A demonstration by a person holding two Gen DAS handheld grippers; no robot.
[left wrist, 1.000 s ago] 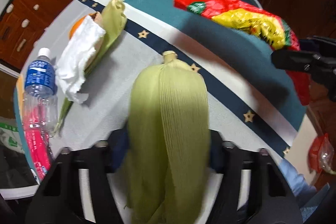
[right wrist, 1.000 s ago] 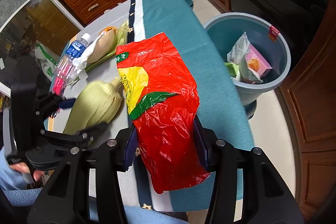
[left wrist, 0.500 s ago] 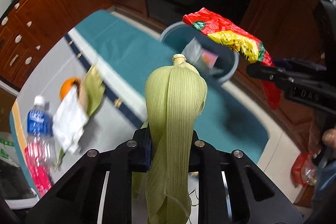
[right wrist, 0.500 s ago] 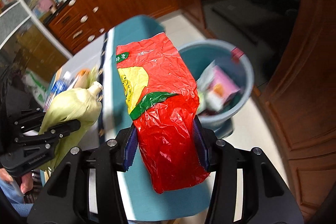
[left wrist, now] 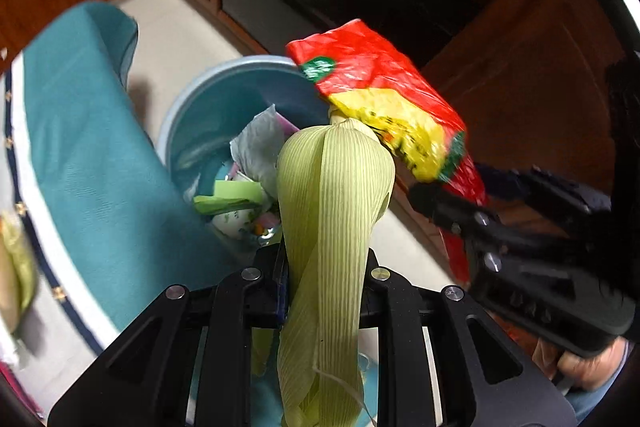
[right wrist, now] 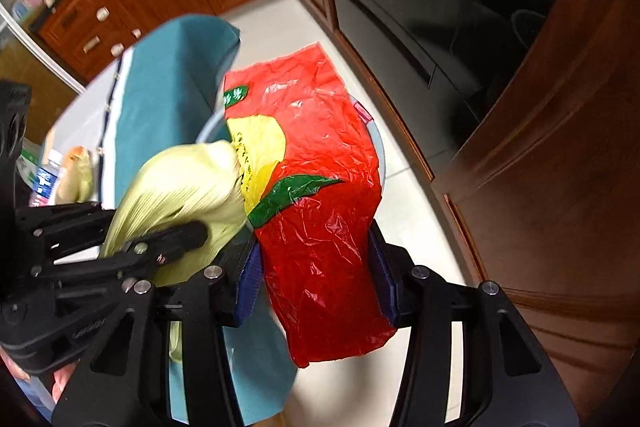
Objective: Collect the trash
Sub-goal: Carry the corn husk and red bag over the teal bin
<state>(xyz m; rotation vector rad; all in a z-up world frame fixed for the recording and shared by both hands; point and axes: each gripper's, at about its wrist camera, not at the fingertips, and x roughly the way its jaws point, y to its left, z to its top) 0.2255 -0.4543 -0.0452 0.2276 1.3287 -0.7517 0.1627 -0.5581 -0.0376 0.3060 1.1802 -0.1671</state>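
Observation:
A pale green corn husk (left wrist: pixel 332 195) stands upright between the pads of my left gripper (left wrist: pixel 324 267), which is shut on it. A crumpled red and yellow plastic bag (right wrist: pixel 320 195) hangs in my right gripper (right wrist: pixel 316 267), shut on it at the sides. Both hang over the blue-grey trash bin (left wrist: pixel 240 95) on the floor beside the table. In the left wrist view the bag (left wrist: pixel 380 99) covers the bin's right rim. The husk (right wrist: pixel 180 183) touches the bag's left edge in the right wrist view, where only a strip of the bin's rim (right wrist: pixel 378 147) shows.
The bin holds crumpled paper and green scraps (left wrist: pixel 256 151). The table under a teal cloth (left wrist: pixel 80 147) lies left of the bin. On it sit another husk with an orange (right wrist: pixel 76 171) and a water bottle (right wrist: pixel 42 179). Wooden cabinets (right wrist: pixel 560 187) and a dark oven front (right wrist: pixel 420 27) stand close behind.
Both grippers swung from over the table to above the bin, carrying the husk and the bag. The left gripper's fingers closed in on the husk, which now stands upright.

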